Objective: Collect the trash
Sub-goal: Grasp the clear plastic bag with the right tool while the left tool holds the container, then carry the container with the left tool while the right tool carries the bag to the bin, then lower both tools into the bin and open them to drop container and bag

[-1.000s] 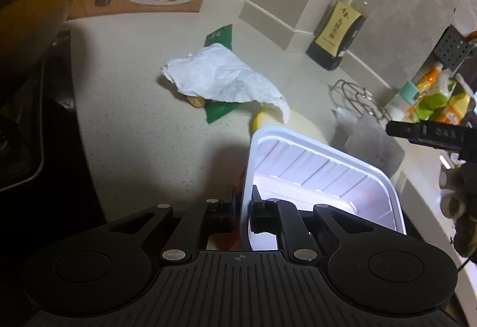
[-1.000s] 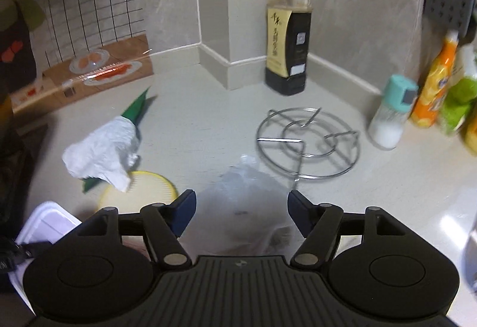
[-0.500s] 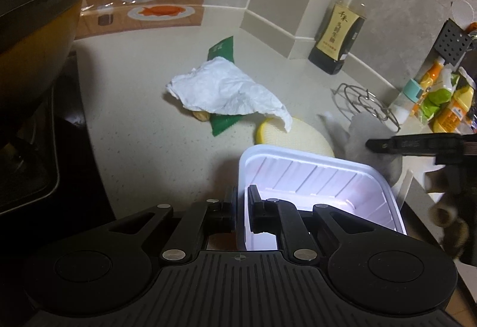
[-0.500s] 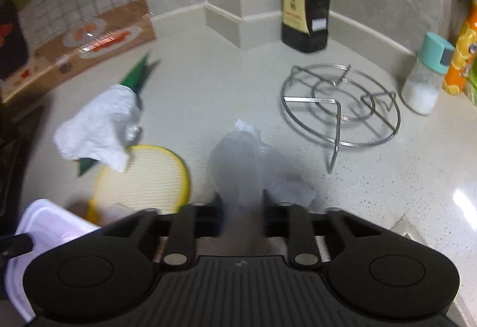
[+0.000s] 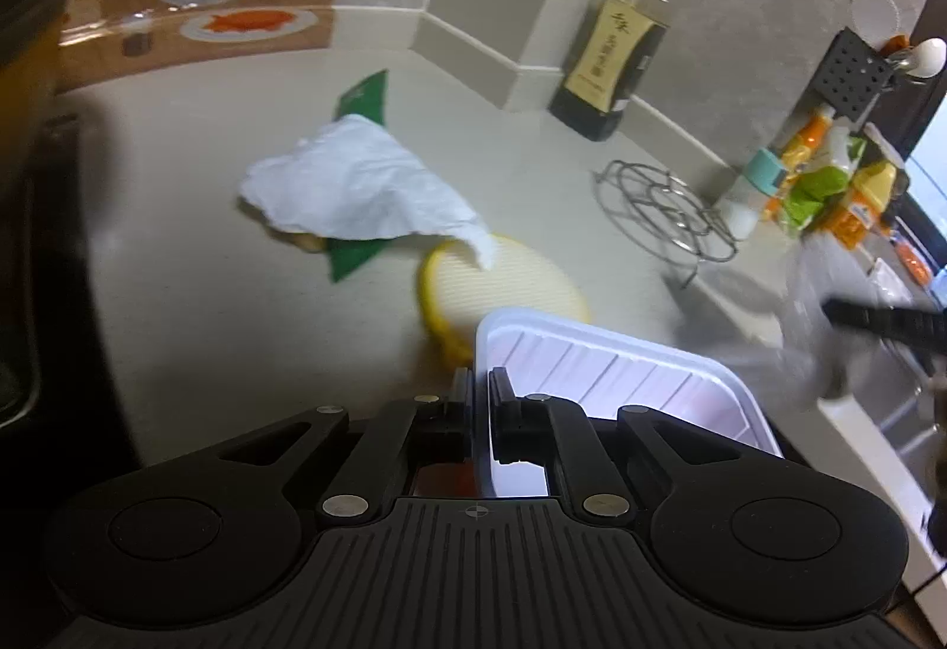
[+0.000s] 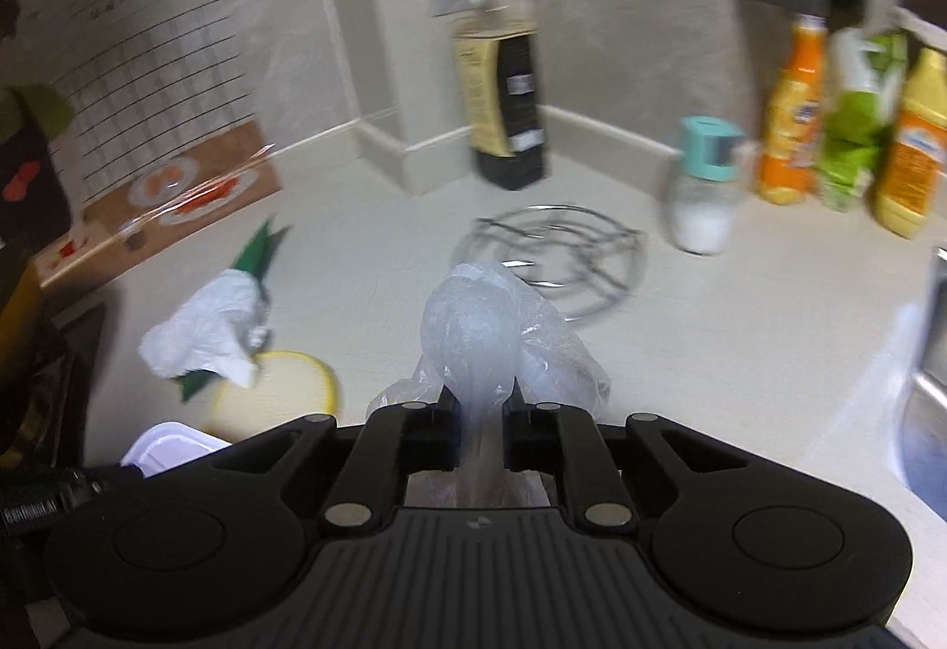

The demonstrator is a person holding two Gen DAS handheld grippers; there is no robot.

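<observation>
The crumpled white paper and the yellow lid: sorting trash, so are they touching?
Touching. The left wrist view shows a corner of the crumpled white paper draped over the rim of the yellow lid.

Two close wrist views, shared countertop.

Tray: white plastic, smooth, ribbed floor, slight sheen. Bag: thin translucent plastic film, crinkled. Tissue: white paper, creased, matt. Wrapper: green, flat, smooth. Lid: yellow-rimmed plastic, finely ridged. Trivet: bare metal wire, shiny. Counter: pale speckled stone look, smooth, faint gloss. Gripper bodies: matt black plastic, ribbed, with metal pins.
</observation>
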